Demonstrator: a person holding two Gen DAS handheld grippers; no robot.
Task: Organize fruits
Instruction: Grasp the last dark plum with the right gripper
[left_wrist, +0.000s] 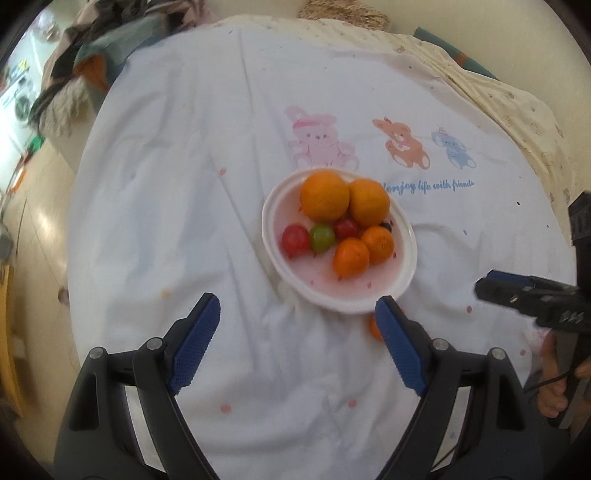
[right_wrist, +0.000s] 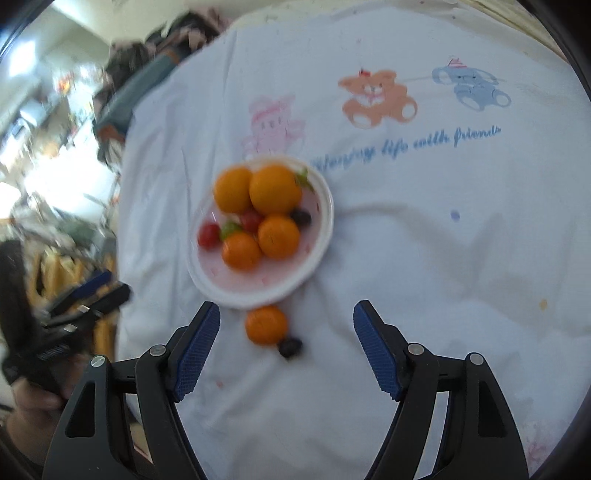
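Observation:
A white plate (left_wrist: 402, 236) sits on the white printed cloth and holds two large oranges (left_wrist: 325, 194), two small oranges (left_wrist: 351, 256), red tomatoes (left_wrist: 295, 239), a green one (left_wrist: 322, 238) and a dark grape. In the right wrist view the plate (right_wrist: 325, 229) is ahead-left. A small orange (right_wrist: 266, 325) and a dark grape (right_wrist: 290, 347) lie loose on the cloth just below the plate, between the fingers of my open, empty right gripper (right_wrist: 286, 321). My left gripper (left_wrist: 297, 314) is open and empty just short of the plate; the loose orange (left_wrist: 375, 328) peeks beside its right finger.
The cloth (left_wrist: 184, 184) with cartoon bears and blue lettering covers a round table. Clothes (left_wrist: 85, 66) are piled at the far left edge. The right gripper (left_wrist: 535, 299) shows at the right of the left wrist view; the left gripper (right_wrist: 74, 306) shows at the left of the right wrist view.

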